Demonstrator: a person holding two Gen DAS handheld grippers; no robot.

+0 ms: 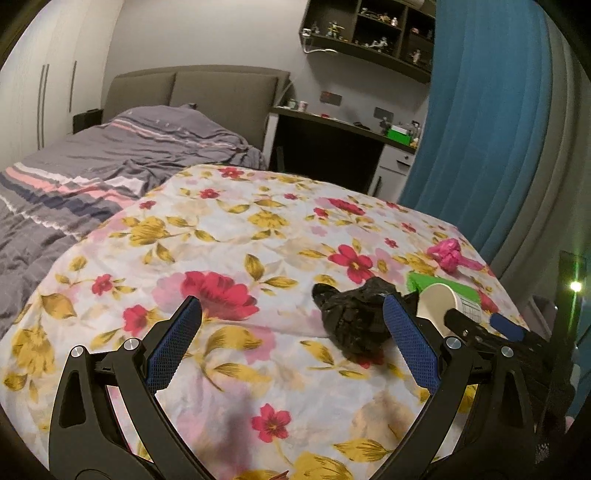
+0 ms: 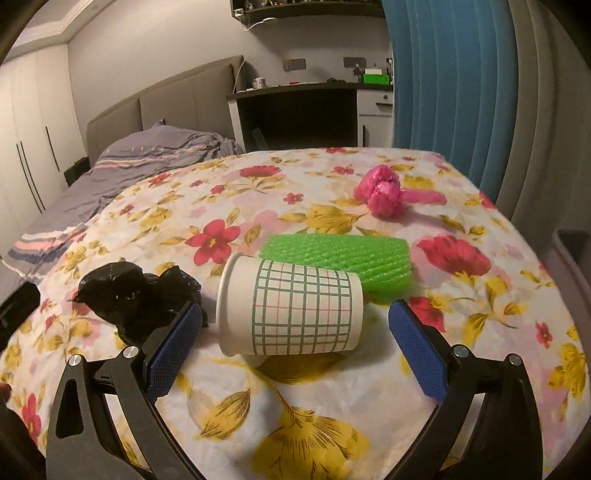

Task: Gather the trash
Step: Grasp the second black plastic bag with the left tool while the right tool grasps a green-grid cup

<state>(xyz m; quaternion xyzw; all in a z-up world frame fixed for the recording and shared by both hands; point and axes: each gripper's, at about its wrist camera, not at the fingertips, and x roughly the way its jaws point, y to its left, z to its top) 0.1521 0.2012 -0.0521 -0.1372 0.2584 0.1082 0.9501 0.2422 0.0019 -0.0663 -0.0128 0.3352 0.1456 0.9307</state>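
Observation:
On the floral tablecloth lies a paper cup with a green grid print, on its side, mouth to the left. My right gripper is open, its blue pads either side of the cup without touching. A crumpled black bag lies left of the cup, a green bubble-wrap piece behind it, and a knotted pink bag farther back. My left gripper is open above the cloth; the black bag sits just inside its right pad. The cup, green wrap and pink bag lie to its right.
A bed with grey striped bedding stands left of the table. Beyond the table are a dark desk and wall shelves. A blue curtain hangs at the right. A dark bin edge shows at the far right.

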